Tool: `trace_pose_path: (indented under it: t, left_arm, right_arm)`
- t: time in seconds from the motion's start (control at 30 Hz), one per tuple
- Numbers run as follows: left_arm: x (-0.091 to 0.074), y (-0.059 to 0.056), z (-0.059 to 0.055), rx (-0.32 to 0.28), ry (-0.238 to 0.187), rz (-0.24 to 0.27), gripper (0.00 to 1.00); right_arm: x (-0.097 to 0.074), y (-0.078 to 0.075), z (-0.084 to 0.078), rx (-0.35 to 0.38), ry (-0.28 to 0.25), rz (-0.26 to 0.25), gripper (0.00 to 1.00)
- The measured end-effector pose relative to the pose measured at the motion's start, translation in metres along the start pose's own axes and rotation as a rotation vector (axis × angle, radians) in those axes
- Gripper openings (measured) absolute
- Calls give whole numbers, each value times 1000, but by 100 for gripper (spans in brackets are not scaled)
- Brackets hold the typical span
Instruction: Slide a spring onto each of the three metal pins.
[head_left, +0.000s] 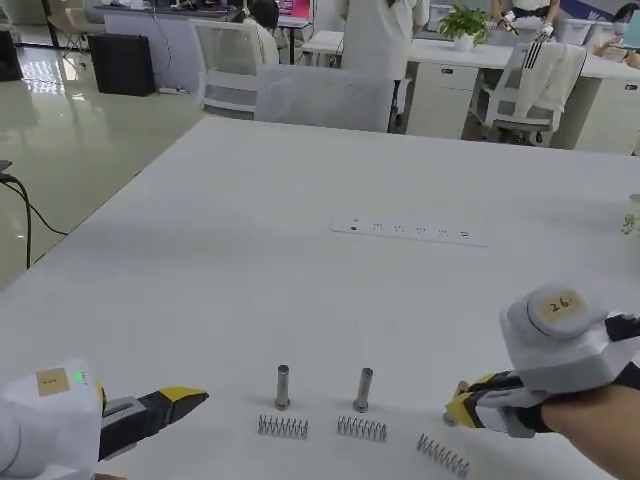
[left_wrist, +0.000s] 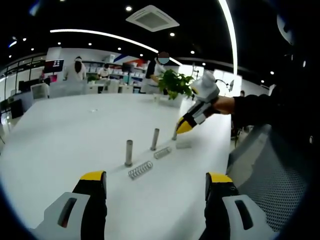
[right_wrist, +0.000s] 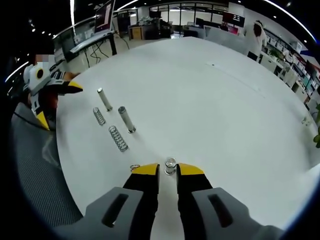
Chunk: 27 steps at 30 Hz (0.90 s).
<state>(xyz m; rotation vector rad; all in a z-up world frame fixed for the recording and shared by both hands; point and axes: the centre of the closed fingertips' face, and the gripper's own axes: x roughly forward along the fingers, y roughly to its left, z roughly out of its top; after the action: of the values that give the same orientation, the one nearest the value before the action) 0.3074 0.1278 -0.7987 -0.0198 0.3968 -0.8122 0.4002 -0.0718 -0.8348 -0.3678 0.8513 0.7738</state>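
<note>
Two metal pins (head_left: 282, 386) (head_left: 364, 389) stand upright near the white table's front edge. A spring lies in front of each, the left spring (head_left: 283, 427) and the middle spring (head_left: 361, 429). The third spring (head_left: 442, 456) lies further right. My right gripper (head_left: 462, 402) is at the third pin (right_wrist: 170, 165), its jaws closed narrowly on the pin's top. In the left gripper view that pin (left_wrist: 174, 134) stands beside the right gripper's yellow tip (left_wrist: 184, 125). My left gripper (left_wrist: 155, 182) is wide open and holds nothing, short of the left pin (left_wrist: 129, 152).
A white power strip (head_left: 410, 230) lies flat mid-table. Chairs (head_left: 325, 95), desks and people stand beyond the far edge. A potted plant (left_wrist: 175, 82) sits on the table's right side. A mesh chair (left_wrist: 265, 170) is close by the table's near edge.
</note>
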Motion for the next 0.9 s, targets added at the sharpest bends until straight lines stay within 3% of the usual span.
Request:
trace_pose_path:
  t: [0.23,0.47,0.9]
  left_arm:
    - [0,0,1,1,-2,-1,77]
    - [1,-2,1,1,-2,-5,77]
    - [2,-3,2,0,-2,-8,76]
  right_arm:
    - [-6,4,-10,6,9,11,13]
    - [-11,22,-24,-15,27,66,13]
    - [-4,40,-36,-82,86,124,12]
